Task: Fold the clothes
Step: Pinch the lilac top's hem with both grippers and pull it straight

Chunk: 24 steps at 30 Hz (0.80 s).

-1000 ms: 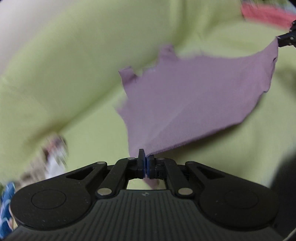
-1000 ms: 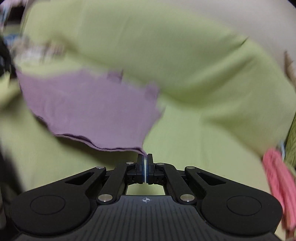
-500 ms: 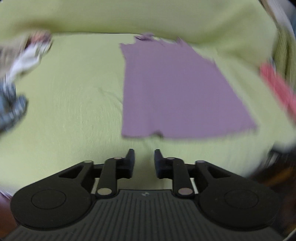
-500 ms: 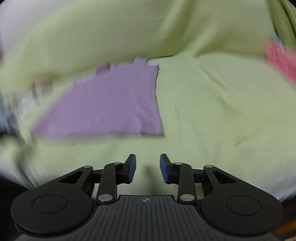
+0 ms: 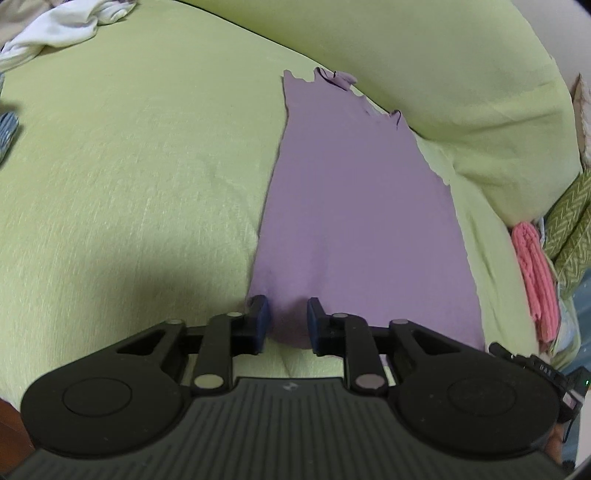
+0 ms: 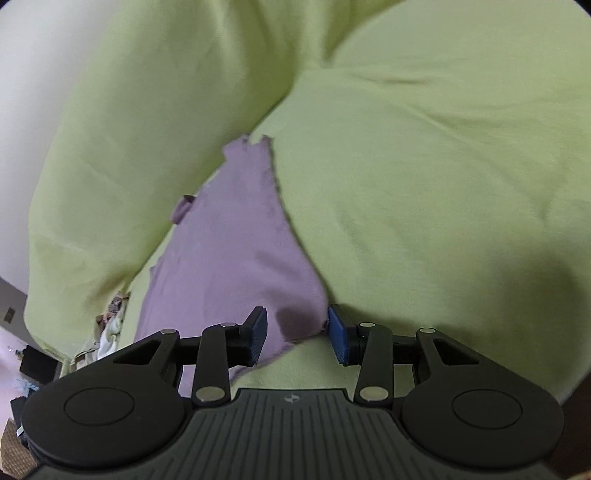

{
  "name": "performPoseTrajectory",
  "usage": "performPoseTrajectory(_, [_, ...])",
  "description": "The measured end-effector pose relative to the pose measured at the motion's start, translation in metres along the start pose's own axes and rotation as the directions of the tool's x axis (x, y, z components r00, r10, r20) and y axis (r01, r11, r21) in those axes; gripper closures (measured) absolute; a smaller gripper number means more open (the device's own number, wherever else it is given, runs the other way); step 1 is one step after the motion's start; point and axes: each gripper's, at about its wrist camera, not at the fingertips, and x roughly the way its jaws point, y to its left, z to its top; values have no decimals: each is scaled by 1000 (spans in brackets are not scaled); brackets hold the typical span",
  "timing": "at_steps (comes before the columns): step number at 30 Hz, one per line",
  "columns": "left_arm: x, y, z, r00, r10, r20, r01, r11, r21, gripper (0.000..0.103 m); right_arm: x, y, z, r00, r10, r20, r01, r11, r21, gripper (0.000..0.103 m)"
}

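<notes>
A purple sleeveless garment point(image 5: 362, 221) lies flat on the green sofa seat point(image 5: 129, 166), its straps toward the back cushion point(image 5: 443, 74). My left gripper point(image 5: 289, 319) is at the near left corner of its hem. Its jaws are closing, and a small hump of purple cloth fills the narrow gap, touching both pads. In the right wrist view the same garment point(image 6: 236, 251) runs away from me. My right gripper point(image 6: 297, 332) hovers over the hem's other corner. Its jaws are opening wide and the corner lies loose between them, untouched by the pads.
White clothing point(image 5: 59, 33) is bunched at the far left of the seat, with a blue striped cloth point(image 5: 7, 129) at the left edge. A pink knitted item point(image 5: 535, 273) and a green patterned cushion point(image 5: 569, 221) sit at the right end.
A second ago both grippers held the hem corners, shut, with the garment stretched in the air. Both let go and rolled level. The garment now lies flat, and the left jaws have narrowed again.
</notes>
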Motion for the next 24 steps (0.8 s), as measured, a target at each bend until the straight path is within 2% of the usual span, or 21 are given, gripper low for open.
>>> performPoseTrajectory(1, [0,1,0,1000,8,-4,-8,1000,5,98,2,1,0,1000,3,-5,-3,1000,-1,66])
performPoseTrajectory(2, [1,4,0,1000,3,-8,-3,1000,0,98,3,1,0,1000,6,-11,-6,1000,-1,73])
performPoseTrajectory(3, [1,7,1,1000,-9,-9,9,1000,-12,99,5,2,1,1000,9,-17,-9,1000,-1,93])
performPoseTrajectory(4, [1,11,2,1000,-16,-10,16,1000,-22,101,9,1,3,1000,8,-31,-8,1000,11,96])
performPoseTrajectory(6, [0,15,3,1000,-20,-7,19,999,-30,102,6,0,3,1000,7,-13,-7,1000,21,98])
performPoseTrajectory(10, [-11,7,2,999,25,41,-27,998,49,103,-5,5,8,999,26,22,-26,1000,13,98])
performPoseTrajectory(12, [-17,7,2,999,9,53,-12,998,60,102,-10,8,9,999,24,23,-24,1000,-7,98])
performPoseTrajectory(14, [-17,12,4,999,4,39,-6,999,45,99,-9,7,9,1000,11,19,-11,1000,-2,98])
performPoseTrajectory(16, [-15,23,4,1000,10,26,-10,1000,-1,88,-8,4,8,1000,-4,17,3,1000,13,98])
performPoseTrajectory(18, [-13,37,3,999,-31,16,32,997,-72,83,-4,1,7,999,-27,17,26,999,25,98])
performPoseTrajectory(21, [-15,47,3,999,-37,25,40,993,-115,81,3,-3,7,998,-55,10,55,998,37,99])
performPoseTrajectory(24, [-16,52,7,999,-35,36,39,992,-120,79,10,-6,7,998,-66,3,66,997,46,98])
